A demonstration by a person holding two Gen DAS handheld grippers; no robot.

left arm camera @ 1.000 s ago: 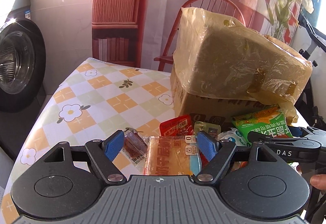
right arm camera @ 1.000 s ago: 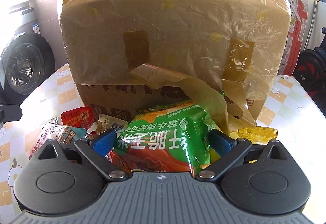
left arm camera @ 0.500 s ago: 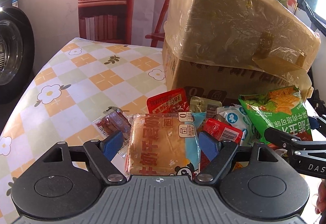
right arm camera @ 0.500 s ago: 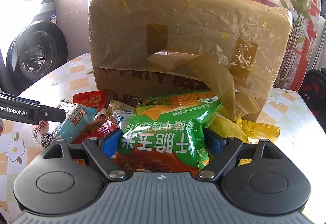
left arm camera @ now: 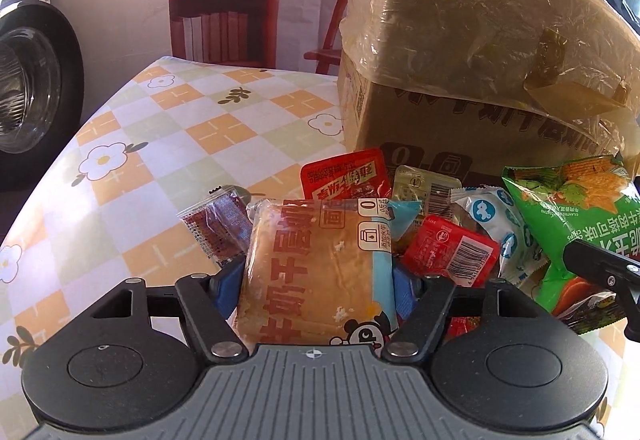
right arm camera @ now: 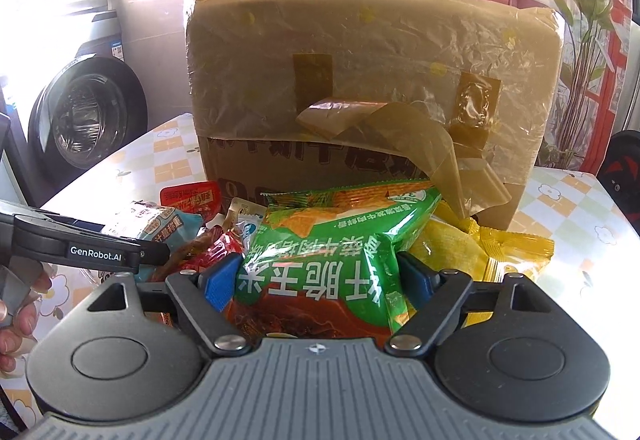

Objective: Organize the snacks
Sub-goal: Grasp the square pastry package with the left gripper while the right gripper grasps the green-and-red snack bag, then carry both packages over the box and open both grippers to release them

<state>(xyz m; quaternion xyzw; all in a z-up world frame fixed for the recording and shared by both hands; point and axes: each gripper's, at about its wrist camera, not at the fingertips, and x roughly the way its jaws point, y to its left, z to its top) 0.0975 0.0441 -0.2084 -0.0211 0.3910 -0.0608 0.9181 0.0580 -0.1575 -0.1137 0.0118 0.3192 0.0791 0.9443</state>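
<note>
Both tongs were in the snack pile at once. The left gripper had its blue pads pressed against the sides of the orange cake packet, so it read as clenched on that packet, which stood up between the fingers. Just beyond it lay the red sachet, and off to its right the red barcoded packet and the white-and-blue wrapper; the small dark sachet sat just to its left. The right gripper likewise squeezed the green corn-chip bag, whose plastic bulged between the pads, with the yellow packet just to its right. Straight ahead of both tongs loomed the cardboard box, wrapped in yellowish film, resting on the flowered tablecloth. By my reading, this was the pick-up step, two snacks taken at once. Next each one needed lifting clear of its neighbours without dragging them along, then carrying to wherever it belonged; that place was not visible here.
</note>
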